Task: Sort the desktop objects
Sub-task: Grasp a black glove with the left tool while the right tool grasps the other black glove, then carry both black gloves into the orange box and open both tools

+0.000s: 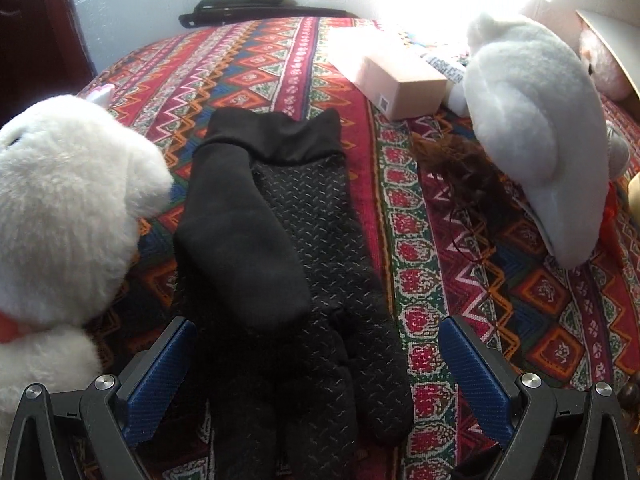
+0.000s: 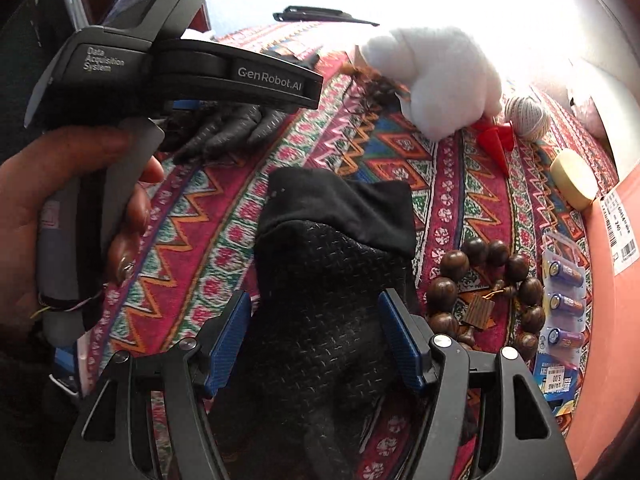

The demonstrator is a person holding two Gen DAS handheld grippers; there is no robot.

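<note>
Left wrist view: the left gripper (image 1: pixel 318 354) hangs over a patterned cloth (image 1: pixel 440 280) with its 2 blue-padded fingers (image 1: pixel 160 384) spread wide and holding nothing. A black glove (image 1: pixel 280 260) lies flat on the cloth between the fingers, cuff away from the camera, with a plain black layer folded over its textured palm. A white plush toy (image 1: pixel 64 208) sits just beside the glove on the left, touching its edge. A grey plush toy (image 1: pixel 536 136) lies well apart on the right, with a cardboard box (image 1: pixel 400 80) behind it and a tuft of brown hair (image 1: pixel 460 164) under its near side.

Right wrist view: the right gripper (image 2: pixel 314 342) has its fingers partly open on either side of a second black glove (image 2: pixel 328 264); whether the pads press the fabric cannot be told. This glove lies on the cloth, cuff pointing away. A wooden bead bracelet (image 2: pixel 492 284) lies just beside it on the right, next to a pack of batteries (image 2: pixel 564 304). Farther off are a red cone (image 2: pixel 496 140), a ball of string (image 2: pixel 528 116) and a yellow block (image 2: pixel 572 180). The person's left hand (image 2: pixel 24 208) grips the other tool's handle.
</note>
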